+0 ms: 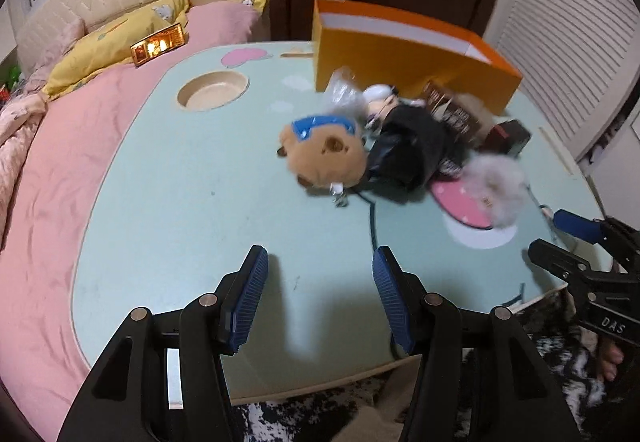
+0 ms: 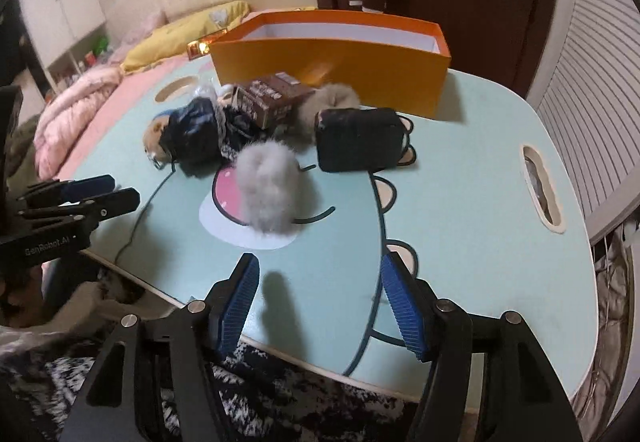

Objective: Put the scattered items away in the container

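An open orange box (image 1: 404, 58) (image 2: 332, 62) stands at the far side of the pale green table (image 1: 180, 210) (image 2: 472, 202). In front of it lie scattered items: a brown plush toy with a blue bib (image 1: 324, 154), a black bag (image 1: 412, 146) (image 2: 196, 130), a brown carton (image 1: 452, 110) (image 2: 268, 102), a grey fluffy ball (image 1: 496, 182) (image 2: 266, 190), a beige fluffy ball (image 2: 332, 98) and a black case (image 2: 360, 140). My left gripper (image 1: 320, 294) is open and empty near the table's front edge. My right gripper (image 2: 320, 306) is open and empty, just short of the grey fluffy ball.
A bed with pink covers (image 1: 60, 182) and a yellow pillow (image 1: 116, 42) lies left of the table. The table has a round recess (image 1: 212, 90) and a slot handle (image 2: 540, 190). A louvred door (image 2: 592, 90) is to the right. A patterned rug (image 2: 280, 394) lies below.
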